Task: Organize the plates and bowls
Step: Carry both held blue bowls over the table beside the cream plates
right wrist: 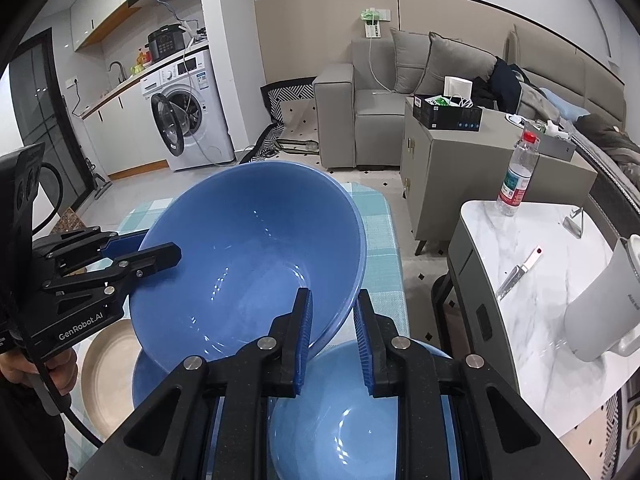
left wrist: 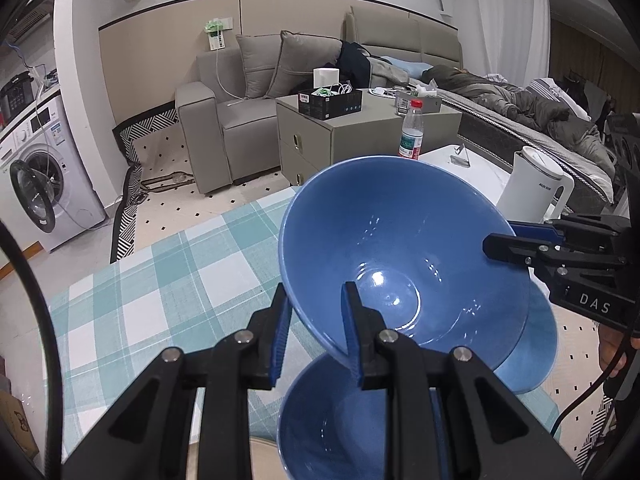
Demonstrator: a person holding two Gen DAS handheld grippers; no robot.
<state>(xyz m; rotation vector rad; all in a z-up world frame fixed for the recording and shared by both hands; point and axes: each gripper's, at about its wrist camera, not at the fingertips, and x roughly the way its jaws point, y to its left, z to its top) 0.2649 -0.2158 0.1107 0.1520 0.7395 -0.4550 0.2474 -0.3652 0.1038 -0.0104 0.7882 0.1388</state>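
A large blue bowl (left wrist: 400, 248) is held tilted above the checked tablecloth (left wrist: 160, 280); it also shows in the right wrist view (right wrist: 248, 256). My left gripper (left wrist: 316, 332) straddles its near rim, one finger inside and one outside. My right gripper (right wrist: 334, 332) straddles the opposite rim the same way, and shows at the right of the left wrist view (left wrist: 504, 240). A second blue bowl (left wrist: 340, 420) sits below, with a blue plate (left wrist: 532, 344) beside it. In the right wrist view a lighter blue bowl (right wrist: 340, 412) lies under my fingers, and a beige plate (right wrist: 108, 372) lies at the left.
A white marble side table (right wrist: 540, 280) stands to the right with a water bottle (right wrist: 518, 172), a knife (right wrist: 516, 276) and a white kettle (right wrist: 604, 300). A grey cabinet (left wrist: 360, 136), sofa (left wrist: 240, 112) and washing machine (left wrist: 44, 176) stand beyond.
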